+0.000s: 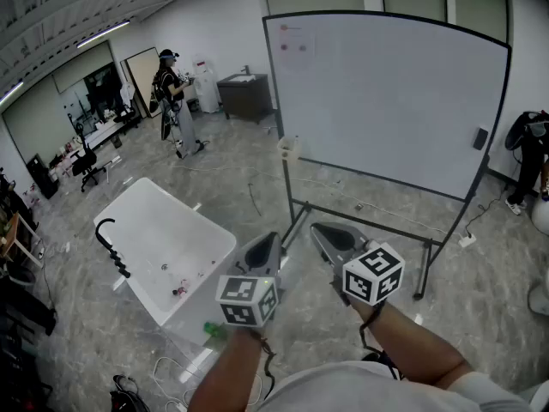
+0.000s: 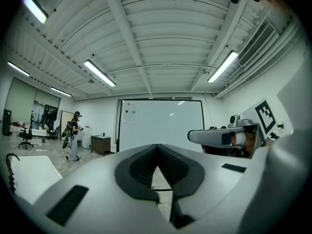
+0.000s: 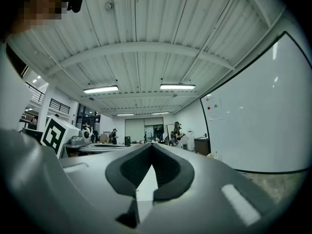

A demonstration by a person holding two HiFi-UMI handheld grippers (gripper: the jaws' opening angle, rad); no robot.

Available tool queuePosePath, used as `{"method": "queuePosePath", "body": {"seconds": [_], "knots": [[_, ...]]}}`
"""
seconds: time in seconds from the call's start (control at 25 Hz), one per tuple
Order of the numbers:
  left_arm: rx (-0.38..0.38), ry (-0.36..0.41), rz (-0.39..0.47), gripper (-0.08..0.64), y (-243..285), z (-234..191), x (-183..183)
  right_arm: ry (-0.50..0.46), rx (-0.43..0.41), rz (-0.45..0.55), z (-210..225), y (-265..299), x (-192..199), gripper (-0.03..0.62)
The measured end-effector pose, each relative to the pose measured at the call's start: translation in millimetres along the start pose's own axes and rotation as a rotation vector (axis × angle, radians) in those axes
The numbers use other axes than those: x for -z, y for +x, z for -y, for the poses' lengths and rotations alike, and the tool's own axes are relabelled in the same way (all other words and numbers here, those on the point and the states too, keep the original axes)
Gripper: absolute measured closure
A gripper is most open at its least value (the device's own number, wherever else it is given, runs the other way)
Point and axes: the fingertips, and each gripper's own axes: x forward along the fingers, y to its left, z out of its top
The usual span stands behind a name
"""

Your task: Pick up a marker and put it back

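Note:
A large whiteboard (image 1: 386, 101) stands on a wheeled frame ahead of me, with a small pale holder (image 1: 289, 147) on its left edge and a dark eraser (image 1: 481, 138) at its right. I cannot make out a marker; a tiny dark thing (image 1: 358, 206) lies on the board's ledge. My left gripper (image 1: 266, 247) and right gripper (image 1: 330, 233) hang side by side in the air, short of the board. Both are shut with nothing between the jaws. The left gripper view faces the whiteboard (image 2: 161, 126); the right gripper view has the whiteboard (image 3: 258, 126) at its right.
A white table (image 1: 146, 221) with a black hooked cable (image 1: 111, 243) and small bits stands at the left. A green object (image 1: 210, 327) lies on the floor by it. One person (image 1: 171, 101) stands far back, another (image 1: 527, 161) at the right edge. Cables run over the floor.

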Motion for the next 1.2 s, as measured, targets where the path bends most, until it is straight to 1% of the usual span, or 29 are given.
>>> {"method": "queuePosePath", "body": {"seconds": [0.4, 0.52, 0.64, 0.84, 1.0, 1.12, 1.2], "knots": [[-0.005, -0.025, -0.023, 0.555, 3.1, -14.5, 10.3, -0.001, 0.004, 0.008, 1.9, 8.7, 5.0, 0.591], [0.017, -0.037, -0.032, 0.555, 16.1, -17.1, 17.8, 0.008, 0.002, -0.001, 13.3, 15.5, 13.5, 0.591], [0.023, -0.040, -0.040, 0.555, 37.0, -21.0, 25.9, 0.025, 0.004, -0.006, 34.8, 24.1, 22.1, 0.591], [0.034, -0.038, -0.075, 0.555, 93.4, -32.8, 40.8, 0.057, 0.012, -0.006, 93.0, 49.6, 33.2, 0.591], [0.031, -0.033, -0.095, 0.555, 166.6, -48.8, 50.8, 0.072, 0.008, -0.012, 165.4, 82.2, 45.3, 0.591], [0.019, -0.039, -0.115, 0.555, 225.4, -61.5, 57.2, 0.076, -0.010, -0.026, 220.9, 107.9, 52.8, 0.591], [0.007, -0.043, -0.125, 0.555, 263.6, -71.8, 58.2, 0.096, -0.019, -0.036, 259.1, 125.8, 55.1, 0.591]]}}
